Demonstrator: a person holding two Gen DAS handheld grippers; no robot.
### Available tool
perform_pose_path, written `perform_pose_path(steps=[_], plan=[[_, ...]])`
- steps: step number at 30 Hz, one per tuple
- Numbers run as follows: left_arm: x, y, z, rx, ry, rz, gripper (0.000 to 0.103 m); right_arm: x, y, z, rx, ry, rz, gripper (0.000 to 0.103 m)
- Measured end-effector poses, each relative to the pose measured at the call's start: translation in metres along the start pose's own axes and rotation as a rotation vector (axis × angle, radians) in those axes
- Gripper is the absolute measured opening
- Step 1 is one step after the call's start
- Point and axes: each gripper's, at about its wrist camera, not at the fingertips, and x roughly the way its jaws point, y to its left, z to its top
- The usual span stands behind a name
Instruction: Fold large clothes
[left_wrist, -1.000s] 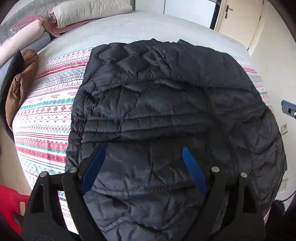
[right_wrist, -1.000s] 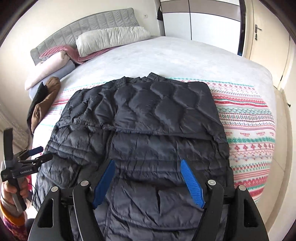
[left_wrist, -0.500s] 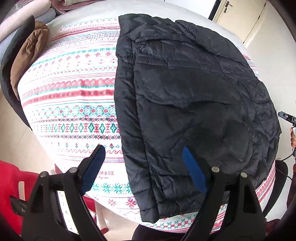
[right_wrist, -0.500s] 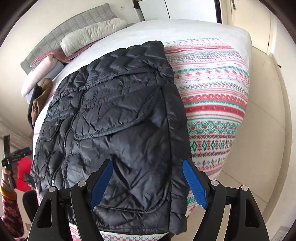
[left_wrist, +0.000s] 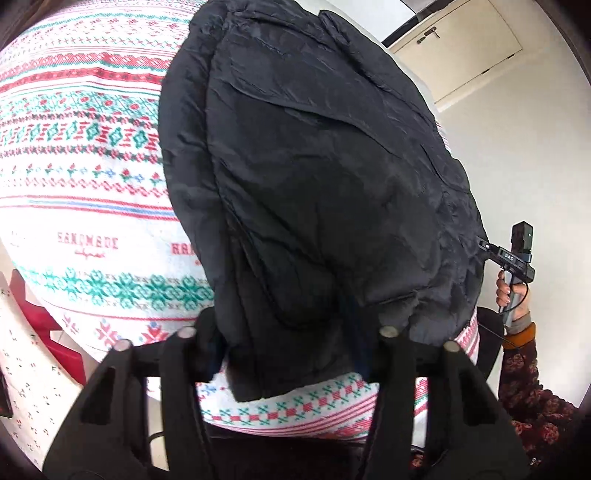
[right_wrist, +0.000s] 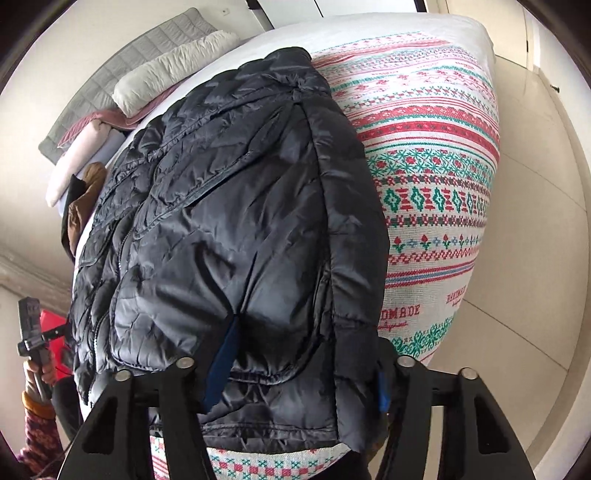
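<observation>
Left wrist view: left tongs (left_wrist: 284, 350) and right tongs (right_wrist: 295, 362) both stand apart, straddling the hem of a glossy black quilted jacket (right_wrist: 229, 221) on a knit-patterned blanket (right_wrist: 436, 192).

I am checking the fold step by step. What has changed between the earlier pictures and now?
Both grippers came down to the near hem of the black puffer jacket. The left gripper and the right gripper now have the hem between their fingers, where before they hovered above it; whether they have clamped is hard to tell. The jacket still lies folded on the patterned blanket, and the pillow is unmoved.
</observation>
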Motion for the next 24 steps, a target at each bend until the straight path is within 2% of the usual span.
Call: perform_pose_path(steps=[1,2,4,6,12,18,21,24], plan=[[0.002,-0.002,-0.002,-0.013,0.011,-0.019,0.026,-0.004,0.002,-0.002,-0.003,-0.005,0.025,0.026],[0.003,-0.006,-0.002,-0.02,0.015,-0.021,0.02,-0.007,0.004,-0.003,0.0,-0.01,0.04,0.019],[-0.002,-0.016,-0.005,-0.008,-0.009,-0.001,0.017,-0.016,0.008,-0.006,0.004,-0.018,0.064,0.013],[-0.013,-0.031,-0.01,0.014,-0.049,-0.007,0.015,-0.029,0.012,-0.009,0.003,-0.041,0.08,0.011],[-0.066,-0.065,-0.038,0.075,-0.17,-0.103,0.015,-0.087,0.02,-0.02,-0.008,-0.133,0.151,0.01],[-0.116,-0.091,-0.059,0.129,-0.258,-0.182,0.015,-0.137,0.037,-0.031,-0.029,-0.203,0.193,0.01],[-0.139,-0.101,-0.054,0.142,-0.316,-0.199,0.015,-0.161,0.045,-0.025,-0.034,-0.25,0.216,0.01],[-0.165,-0.1,-0.026,0.145,-0.387,-0.19,0.015,-0.179,0.048,-0.007,-0.027,-0.313,0.223,0.01]])
